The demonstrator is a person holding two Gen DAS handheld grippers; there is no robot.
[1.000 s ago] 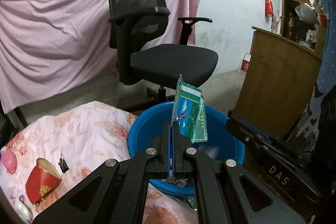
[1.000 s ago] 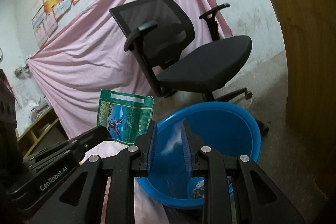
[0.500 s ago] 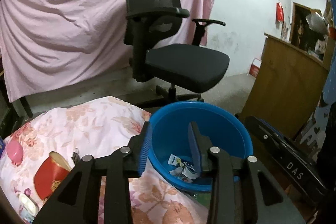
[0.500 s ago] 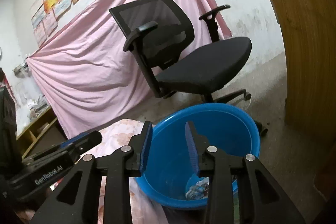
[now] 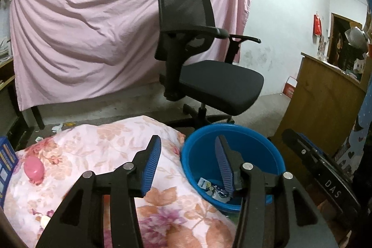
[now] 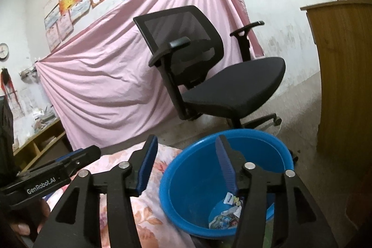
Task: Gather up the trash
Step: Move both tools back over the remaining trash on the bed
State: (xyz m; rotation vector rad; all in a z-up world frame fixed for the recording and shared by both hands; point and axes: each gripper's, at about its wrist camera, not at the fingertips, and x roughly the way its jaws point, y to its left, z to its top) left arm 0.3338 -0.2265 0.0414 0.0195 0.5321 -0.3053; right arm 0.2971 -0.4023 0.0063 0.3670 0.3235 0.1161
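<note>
Pink sheet (image 5: 88,38) hangs over the back wall and fills the upper left of both views. Before it, at centre, a black chair (image 5: 204,66) stands on the floor. A wooden cabinet (image 5: 325,108) fills the right side. Lower left lies a floral quilt (image 5: 93,155) — a small pink ball (image 5: 34,170) rests on it near the left edge of the left view. Just beside the quilt's right edge sits a blue basin (image 6: 197,178), low and right of centre in each view, and the trash (image 6: 226,213) — crumpled printed wrappers — lies in its bottom.

At the bottom of the left view the left claw (image 5: 188,166) has its jaws opening, about half spread, with nothing between the blue pads; one finger shows over the quilt, the other over the basin. The right claw (image 6: 186,166) stands much the same, jaws opening and empty. Each claw also shows as a dark bar at the edge of the other's view.
</note>
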